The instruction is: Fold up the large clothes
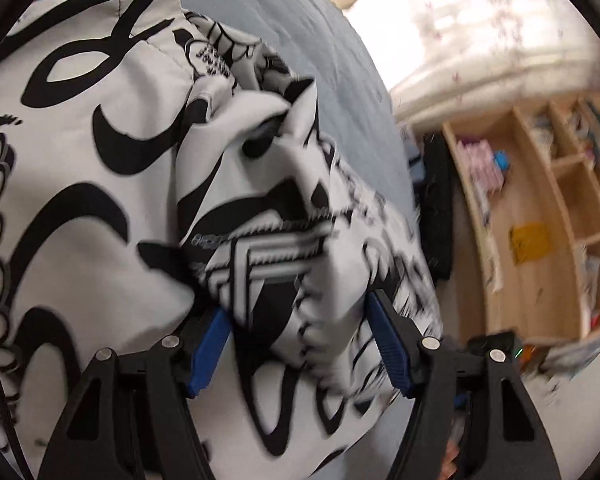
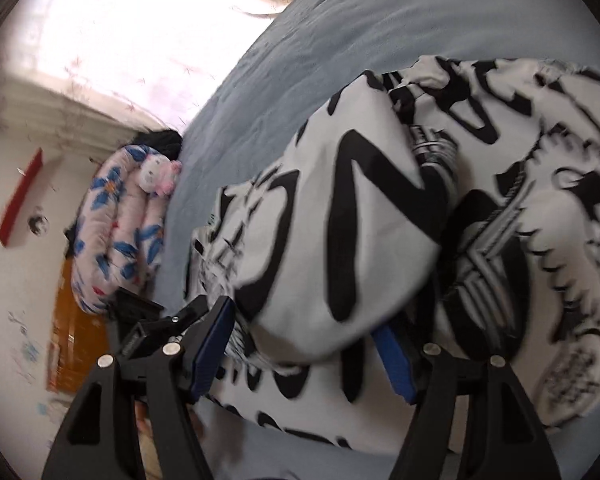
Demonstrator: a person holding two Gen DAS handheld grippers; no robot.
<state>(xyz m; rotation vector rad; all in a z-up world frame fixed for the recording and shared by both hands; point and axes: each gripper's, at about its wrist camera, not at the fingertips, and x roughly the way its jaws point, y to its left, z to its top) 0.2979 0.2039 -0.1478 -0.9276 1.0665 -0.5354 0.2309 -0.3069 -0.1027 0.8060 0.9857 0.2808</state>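
Note:
A large white garment with bold black print (image 1: 100, 160) lies bunched on a blue-grey bed cover (image 1: 340, 40). My left gripper (image 1: 300, 320) is open, its blue pads (image 1: 210, 344) spread wide, with a raised fold of the garment lying between them. In the right wrist view the same garment (image 2: 340, 220) covers the bed cover (image 2: 300, 60). My right gripper (image 2: 304, 336) is open too, and a rounded fold of the cloth bulges between its blue pads (image 2: 396, 364). Neither gripper pinches the cloth.
A wooden shelf unit (image 1: 540, 200) with books and boxes stands beside the bed. A bright curtained window (image 2: 120, 20) is beyond the bed. A flowered pillow (image 2: 116, 232) with a small plush toy (image 2: 160, 176) lies at the bed's edge. The other gripper's black tip (image 2: 140, 320) shows nearby.

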